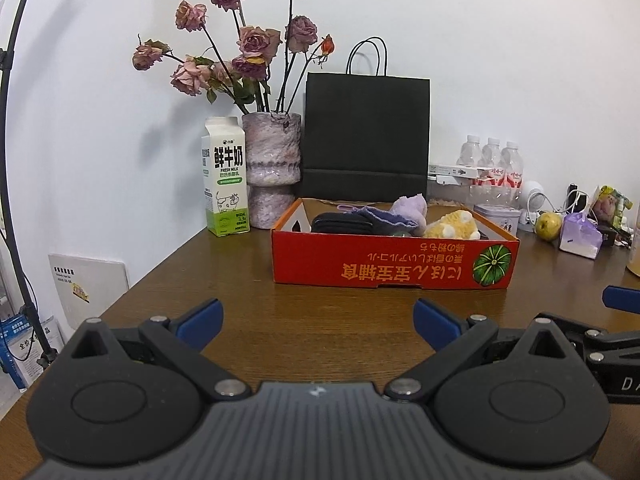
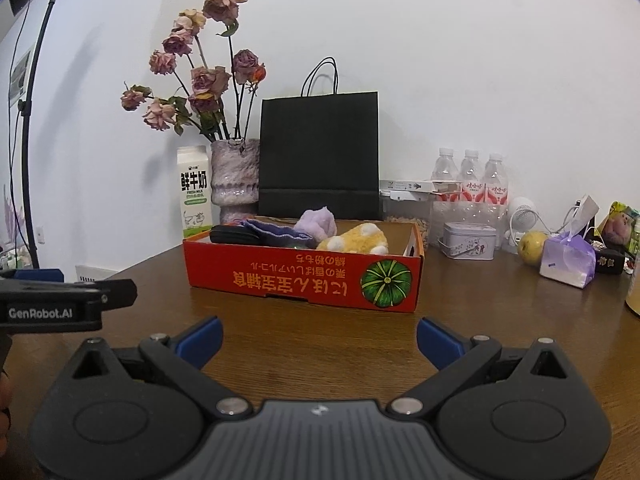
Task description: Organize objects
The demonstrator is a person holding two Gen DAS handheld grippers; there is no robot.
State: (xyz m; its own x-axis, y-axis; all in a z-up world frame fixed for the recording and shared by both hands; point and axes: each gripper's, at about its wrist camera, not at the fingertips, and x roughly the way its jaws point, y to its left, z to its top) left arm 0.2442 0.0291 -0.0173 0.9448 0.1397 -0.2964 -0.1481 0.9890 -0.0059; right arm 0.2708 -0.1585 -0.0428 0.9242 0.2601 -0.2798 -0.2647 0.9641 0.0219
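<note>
Grippers come nearest, the left gripper (image 1: 318, 322) and right gripper (image 2: 320, 340) both spread wide with nothing between their blue pads, above the wooden table (image 1: 248, 304). Farther, a shallow red cardboard box (image 1: 394, 262) holds a fluffy yellow plush (image 1: 452, 226), lilac and purple knit socks (image 1: 390, 216) and a black ribbed piece (image 1: 340, 222). Behind stand a milk carton (image 1: 225, 178), a mottled ceramic vase (image 1: 273, 168) and a black paper bag (image 1: 366, 136).

Left gripper (image 1: 318, 322) hovered wide open over table (image 1: 248, 304), facing red box (image 1: 394, 260) of soft items; milk carton (image 1: 224, 178) stood near back-left corner.
</note>
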